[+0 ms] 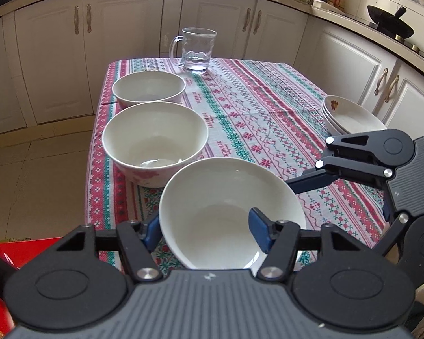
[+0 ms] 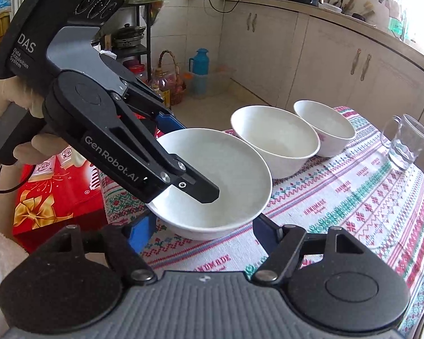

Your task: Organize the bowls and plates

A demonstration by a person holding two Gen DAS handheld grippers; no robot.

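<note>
Three white bowls stand in a row on the patterned tablecloth (image 1: 268, 99). My left gripper (image 1: 205, 226) is shut on the wall of the near bowl (image 1: 229, 197): one blue pad (image 1: 152, 233) is outside the rim, the other inside. The right wrist view shows the near bowl (image 2: 229, 163) with the left gripper (image 2: 198, 161) clamped on its far-left wall. My right gripper (image 2: 200, 226) holds the same bowl low down, a pad against each side. Beyond stand the middle bowl (image 1: 155, 138) and the far bowl (image 1: 148, 86). Stacked plates (image 1: 350, 115) sit at the table's right edge.
A glass mug (image 1: 196, 50) stands at the table's far end. A red gift box (image 2: 56, 195) sits beside the table near the held bowl. White cabinets (image 1: 121, 42) ring the room. A person's gloved hand (image 2: 11, 99) holds the left gripper's handle.
</note>
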